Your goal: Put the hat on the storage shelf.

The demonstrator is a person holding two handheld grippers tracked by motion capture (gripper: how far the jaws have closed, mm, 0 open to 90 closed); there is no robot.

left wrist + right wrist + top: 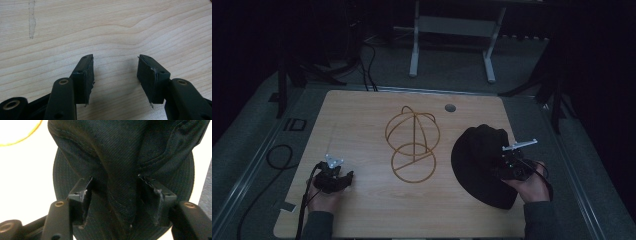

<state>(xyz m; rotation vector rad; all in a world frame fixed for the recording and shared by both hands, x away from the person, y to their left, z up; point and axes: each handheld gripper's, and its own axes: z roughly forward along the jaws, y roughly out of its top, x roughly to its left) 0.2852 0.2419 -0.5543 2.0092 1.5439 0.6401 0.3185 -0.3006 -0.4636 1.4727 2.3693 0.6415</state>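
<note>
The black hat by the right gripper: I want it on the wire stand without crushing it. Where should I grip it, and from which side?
Grip the raised fold of the crown on the black hat, coming from the person's side. That ridge stands up between the open right gripper jaws, while the flat brim offers no such hold. The wire stand sits left.

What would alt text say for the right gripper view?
A fold of a black hat stands between the open jaws of the right gripper, the pads not pressing on it. The hat lies on a pale table, with a curve of gold wire stand at the upper left.
</note>
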